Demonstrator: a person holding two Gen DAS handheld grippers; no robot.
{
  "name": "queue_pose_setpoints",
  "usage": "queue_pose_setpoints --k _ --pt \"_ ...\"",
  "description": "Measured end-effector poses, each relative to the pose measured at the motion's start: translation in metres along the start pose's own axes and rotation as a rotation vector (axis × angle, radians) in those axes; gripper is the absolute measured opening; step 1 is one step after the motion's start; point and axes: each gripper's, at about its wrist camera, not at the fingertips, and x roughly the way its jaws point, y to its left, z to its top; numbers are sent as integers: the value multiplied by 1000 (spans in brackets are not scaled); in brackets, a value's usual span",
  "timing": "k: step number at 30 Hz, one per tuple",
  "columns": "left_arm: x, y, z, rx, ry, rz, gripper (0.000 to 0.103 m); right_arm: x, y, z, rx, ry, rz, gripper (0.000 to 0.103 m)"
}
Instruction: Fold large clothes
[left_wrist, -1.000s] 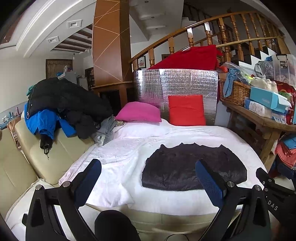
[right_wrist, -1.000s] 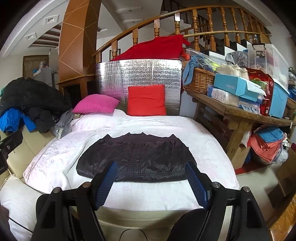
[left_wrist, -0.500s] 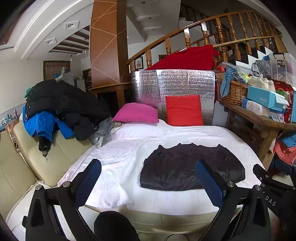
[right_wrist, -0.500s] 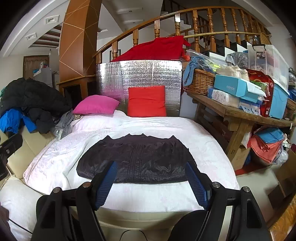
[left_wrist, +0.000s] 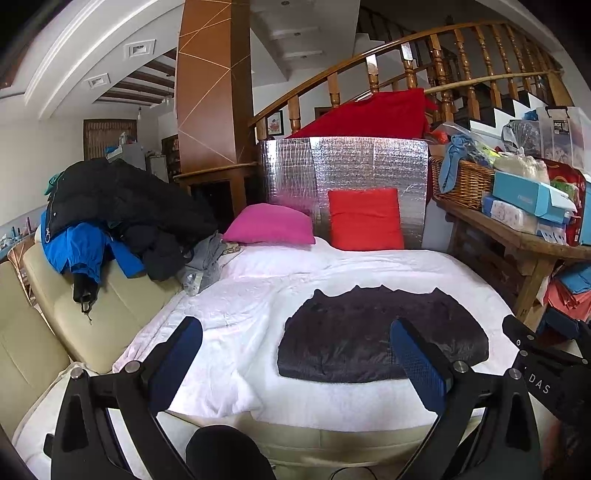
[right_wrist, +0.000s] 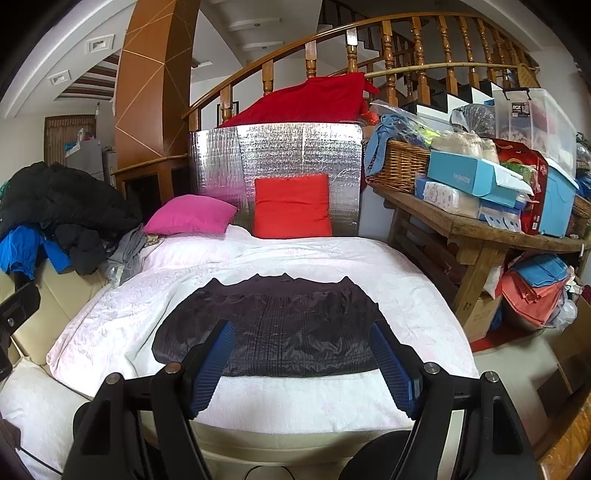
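Blue-padded fingers (left_wrist: 183, 354) of both grippers spread wide, empty, above dark jacket (right_wrist: 273, 328).

A jacket (right_wrist: 273, 328) lies flat on a bed (right_wrist: 406, 295), toward its near edge. Two pillows (right_wrist: 192, 219) sit at the bed's far end in front of an upright foil panel (right_wrist: 277, 155), with a stair railing (right_wrist: 406, 44) behind. A heap of coats (left_wrist: 122, 206) rests on a sofa (left_wrist: 74, 314) left of the bed. A counter (right_wrist: 480, 229) with a basket (right_wrist: 399, 162) and boxes (right_wrist: 469, 177) stands to the right
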Motion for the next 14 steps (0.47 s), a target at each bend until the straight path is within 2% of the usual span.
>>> queue_pose_setpoints --k 8,14 --pt "16 -3 3 7 31 -17 101 17 5 6 -6 10 22 79" --pt "57 0 15 -9 53 -23 101 47 2 16 -2 38 35 79"
